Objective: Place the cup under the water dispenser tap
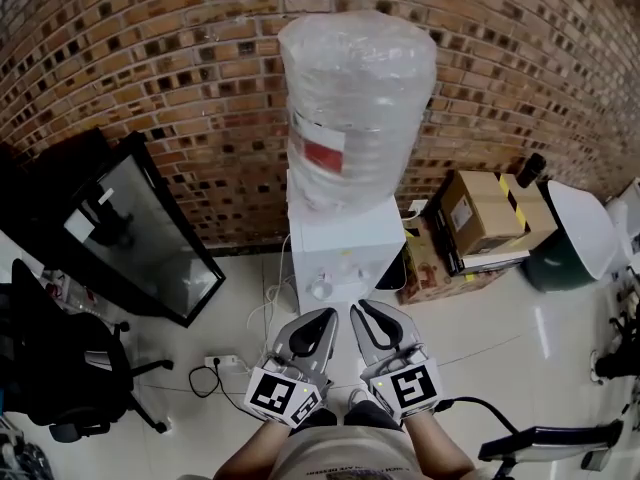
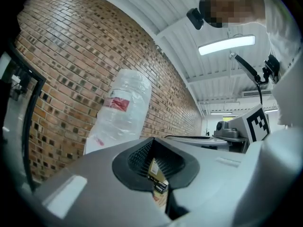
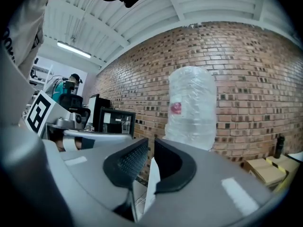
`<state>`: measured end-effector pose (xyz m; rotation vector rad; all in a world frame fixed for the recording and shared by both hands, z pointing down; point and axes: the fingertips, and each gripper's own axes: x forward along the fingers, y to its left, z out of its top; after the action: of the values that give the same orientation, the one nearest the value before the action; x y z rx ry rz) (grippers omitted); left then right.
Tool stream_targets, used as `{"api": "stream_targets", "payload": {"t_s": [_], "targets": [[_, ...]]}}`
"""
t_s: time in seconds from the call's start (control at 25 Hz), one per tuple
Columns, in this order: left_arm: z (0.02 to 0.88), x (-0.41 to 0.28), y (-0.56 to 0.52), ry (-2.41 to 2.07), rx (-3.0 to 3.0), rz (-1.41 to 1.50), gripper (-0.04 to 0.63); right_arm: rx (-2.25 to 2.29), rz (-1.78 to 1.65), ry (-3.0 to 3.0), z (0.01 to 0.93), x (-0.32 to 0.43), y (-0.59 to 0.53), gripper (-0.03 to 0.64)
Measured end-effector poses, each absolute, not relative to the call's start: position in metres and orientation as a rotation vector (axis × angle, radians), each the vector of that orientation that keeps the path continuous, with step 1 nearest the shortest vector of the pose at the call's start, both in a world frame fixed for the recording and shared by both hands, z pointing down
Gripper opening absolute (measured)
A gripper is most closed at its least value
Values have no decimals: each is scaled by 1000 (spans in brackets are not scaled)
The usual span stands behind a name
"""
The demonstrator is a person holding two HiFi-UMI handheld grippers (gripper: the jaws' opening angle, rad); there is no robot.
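No cup in any view: not between either set of fingers, not under the taps [image 1: 322, 286], so nothing to place yet. L gripper [image 1: 322, 320] fingers [image 2: 142, 157] together, R gripper [image 1: 362, 316] fingers [image 3: 128, 162] all but together w/ only a thin slit and bkgd showing thru, both empty; held side by side, roughly level, squared up just in front of the water dispenser [image 1: 345, 238] on the floor [image 1: 500, 318] at the brick wall [image 1: 180, 78], prob a neutral ready pose aimed at the tap zone. Locate cup first, then open fingers for the pickup.
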<state>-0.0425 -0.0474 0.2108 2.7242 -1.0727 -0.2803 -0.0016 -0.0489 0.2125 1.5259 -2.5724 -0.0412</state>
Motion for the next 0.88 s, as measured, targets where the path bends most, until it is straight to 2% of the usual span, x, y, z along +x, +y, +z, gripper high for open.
{"api": "stream_targets", "payload": {"t_s": [0.4,0.88], "targets": [[200,-34,-10,-1128,2745,-274,0,1492,-31,-2623,208,4,-5,37],[199,26,97,-1151,2743,-246,0,1464,-10,-2691,204,58,102,37]]}}
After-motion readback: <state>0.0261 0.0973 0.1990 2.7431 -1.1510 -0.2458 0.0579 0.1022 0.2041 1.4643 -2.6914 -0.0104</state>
